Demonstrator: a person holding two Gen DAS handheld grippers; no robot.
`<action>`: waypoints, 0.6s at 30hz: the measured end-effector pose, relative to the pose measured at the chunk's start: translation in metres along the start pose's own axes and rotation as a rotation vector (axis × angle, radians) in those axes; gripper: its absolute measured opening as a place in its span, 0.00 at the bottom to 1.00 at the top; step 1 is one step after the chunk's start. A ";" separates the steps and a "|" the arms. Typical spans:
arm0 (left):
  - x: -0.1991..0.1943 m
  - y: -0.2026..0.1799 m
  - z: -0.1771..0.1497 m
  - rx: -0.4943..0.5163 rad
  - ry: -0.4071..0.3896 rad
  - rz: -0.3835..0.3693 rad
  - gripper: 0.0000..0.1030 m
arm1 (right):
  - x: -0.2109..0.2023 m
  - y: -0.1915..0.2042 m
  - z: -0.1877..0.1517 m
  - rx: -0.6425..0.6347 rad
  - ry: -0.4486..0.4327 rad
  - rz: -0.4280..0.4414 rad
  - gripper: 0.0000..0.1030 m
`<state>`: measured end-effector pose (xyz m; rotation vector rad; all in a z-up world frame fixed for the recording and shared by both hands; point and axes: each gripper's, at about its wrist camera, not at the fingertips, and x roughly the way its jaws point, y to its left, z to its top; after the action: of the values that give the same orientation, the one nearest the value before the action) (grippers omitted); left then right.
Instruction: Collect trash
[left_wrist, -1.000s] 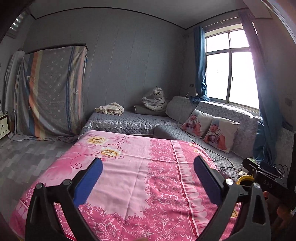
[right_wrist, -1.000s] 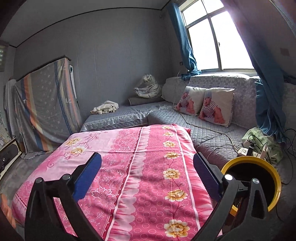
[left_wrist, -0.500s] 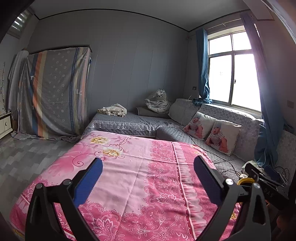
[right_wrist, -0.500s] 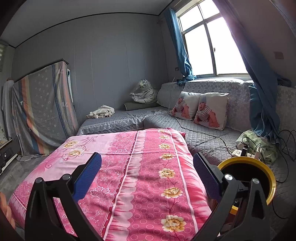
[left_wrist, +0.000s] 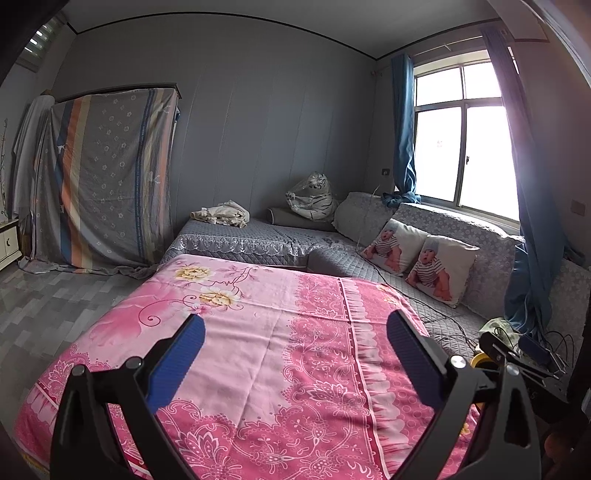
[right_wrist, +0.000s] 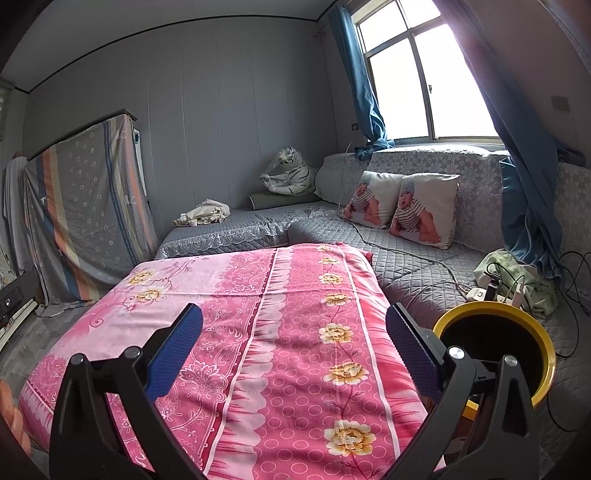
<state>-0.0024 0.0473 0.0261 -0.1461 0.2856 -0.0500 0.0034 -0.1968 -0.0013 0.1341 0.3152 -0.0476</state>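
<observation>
My left gripper (left_wrist: 295, 343) is open and empty above a pink flowered cloth (left_wrist: 280, 350) that covers a table. My right gripper (right_wrist: 293, 339) is also open and empty over the same cloth (right_wrist: 295, 314). A yellow-rimmed black bin (right_wrist: 495, 354) stands at the cloth's right edge, just right of my right gripper; a sliver of its rim shows in the left wrist view (left_wrist: 480, 360). No loose trash shows on the cloth in either view.
A grey quilted corner sofa (right_wrist: 406, 266) wraps the back and right, with two baby-print cushions (right_wrist: 402, 206), a toy tiger (right_wrist: 288, 173), a crumpled cloth (right_wrist: 203, 216), and cables with a power strip (right_wrist: 491, 291). A draped cupboard (left_wrist: 103, 177) stands at left. The right gripper (left_wrist: 524, 365) shows at lower right.
Both views have tilted up and pulled back a little. Both grippers have stayed open and empty.
</observation>
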 end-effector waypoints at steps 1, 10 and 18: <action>0.000 0.000 0.000 0.000 0.001 -0.001 0.92 | 0.000 0.000 0.000 -0.001 0.000 0.001 0.92; 0.003 0.000 -0.004 -0.007 0.010 0.000 0.92 | 0.000 0.000 -0.001 -0.001 0.004 0.003 0.92; 0.003 -0.001 -0.005 -0.008 0.012 -0.002 0.92 | 0.002 -0.001 -0.002 0.003 0.005 0.000 0.92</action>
<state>-0.0007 0.0457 0.0207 -0.1536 0.2972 -0.0517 0.0042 -0.1973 -0.0040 0.1369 0.3201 -0.0475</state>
